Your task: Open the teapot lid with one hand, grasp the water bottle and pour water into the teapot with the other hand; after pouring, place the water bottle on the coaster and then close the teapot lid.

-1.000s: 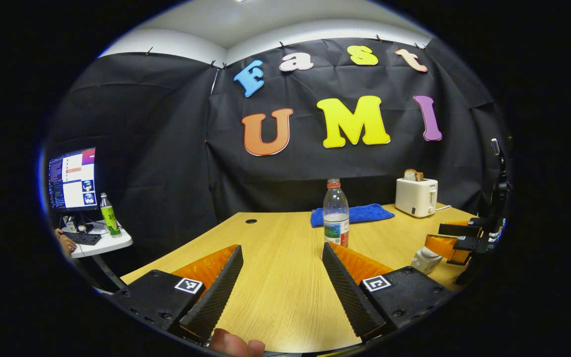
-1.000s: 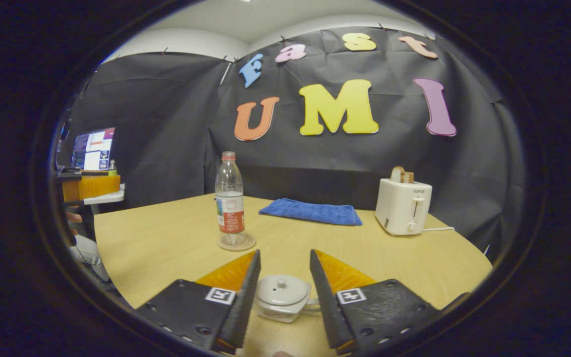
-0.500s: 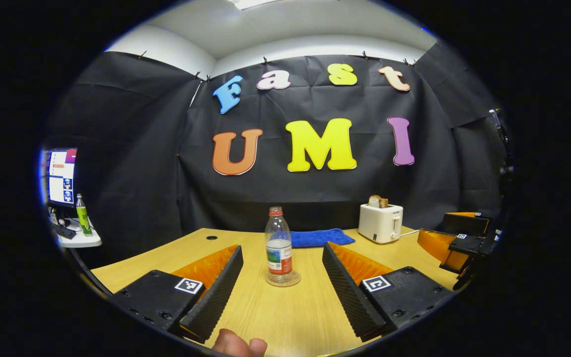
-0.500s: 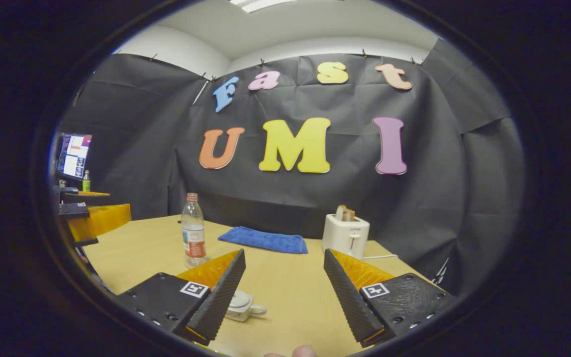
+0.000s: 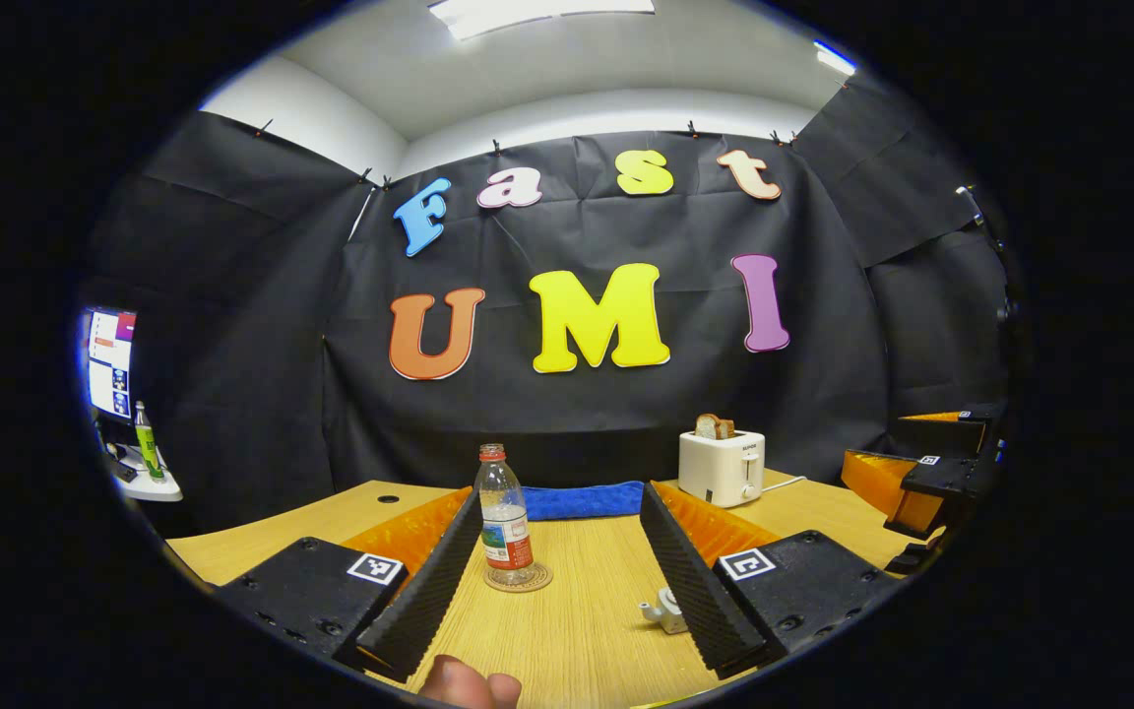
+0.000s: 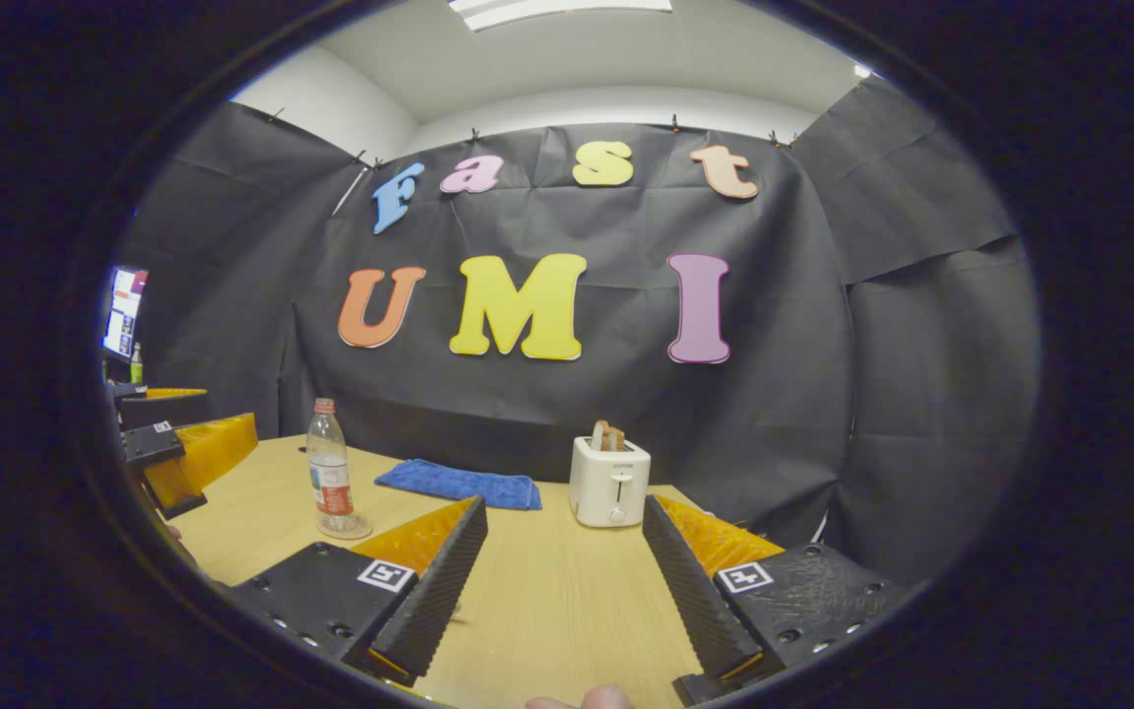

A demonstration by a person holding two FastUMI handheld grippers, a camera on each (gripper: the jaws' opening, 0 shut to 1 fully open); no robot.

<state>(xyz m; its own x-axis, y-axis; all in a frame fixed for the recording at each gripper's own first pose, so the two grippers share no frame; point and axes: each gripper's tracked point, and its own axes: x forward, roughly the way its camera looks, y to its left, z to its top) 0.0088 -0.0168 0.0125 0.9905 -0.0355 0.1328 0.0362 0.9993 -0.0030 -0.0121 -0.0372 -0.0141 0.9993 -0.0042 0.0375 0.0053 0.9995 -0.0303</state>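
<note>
- Left gripper (image 5: 559, 581): in the left gripper view its two fingers stand wide apart at the bottom of the view, with nothing between them. A fingertip of the holding hand (image 5: 469, 682) peeks in at 6 o'clock.
- Water bottle (image 5: 505, 522): upright on a round coaster (image 5: 519, 578), just ahead of the left gripper's spread fingers and close to the left finger, at about 6 o'clock from the view's centre. It touches neither finger.
- Teapot (image 5: 663, 610): a small white piece of it, with what looks like the spout, shows against the inner edge of the left gripper's right finger, at about 5 o'clock. The finger hides the rest, so whether the lid is on cannot be told.
- Right gripper (image 6: 563, 581): in the right gripper view its fingers are likewise spread wide and empty over bare table (image 6: 567, 601). The bottle and coaster stand well off at 9 o'clock there, and the other gripper appears at the far left edge.
- The left gripper view also catches the right gripper at 3 o'clock, held above the table edge.
- A white toaster (image 6: 608, 481) with bread in it stands at the back, at about 6 o'clock in the right gripper view, between the finger lines; a blue cloth (image 6: 459, 483) lies to its 9 o'clock.
- A monitor (image 5: 109, 361) and a green bottle (image 5: 145, 453) sit on a side stand at 9 o'clock in the left gripper view.
</note>
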